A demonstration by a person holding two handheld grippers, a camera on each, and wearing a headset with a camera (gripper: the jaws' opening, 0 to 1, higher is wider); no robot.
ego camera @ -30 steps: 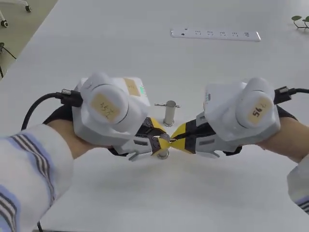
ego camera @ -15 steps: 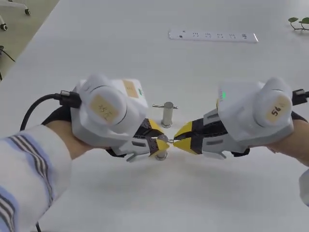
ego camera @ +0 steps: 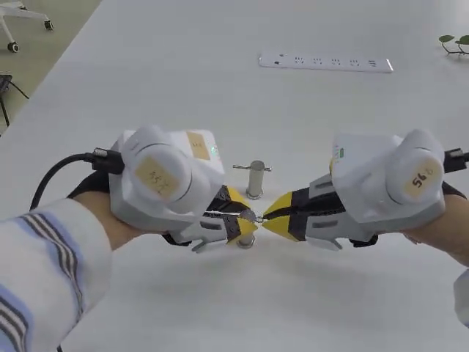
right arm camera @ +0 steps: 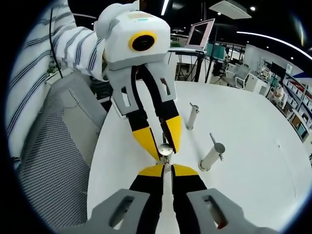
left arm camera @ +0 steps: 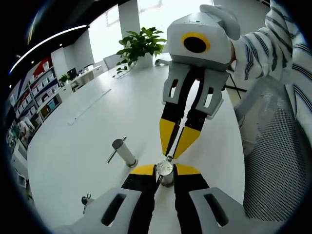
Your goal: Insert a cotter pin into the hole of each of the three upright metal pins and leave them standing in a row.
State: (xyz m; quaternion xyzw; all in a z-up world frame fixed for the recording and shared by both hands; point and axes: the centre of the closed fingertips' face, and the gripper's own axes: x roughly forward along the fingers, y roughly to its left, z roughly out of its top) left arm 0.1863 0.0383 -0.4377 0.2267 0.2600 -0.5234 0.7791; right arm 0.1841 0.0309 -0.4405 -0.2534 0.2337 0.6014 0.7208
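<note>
The left gripper (ego camera: 249,218) has its yellow tips clenched around a metal pin (ego camera: 246,239) standing upright on the white bench (ego camera: 220,308). From 3 o'clock the right gripper (ego camera: 265,216) meets it, its tips pinched on a thin cotter pin (ego camera: 256,217) right at that pin's head. A second metal pin (ego camera: 256,182) stands near at 12 o'clock, with a second cotter (ego camera: 252,168) across its top. A power strip (ego camera: 326,62) lies well beyond.
</note>
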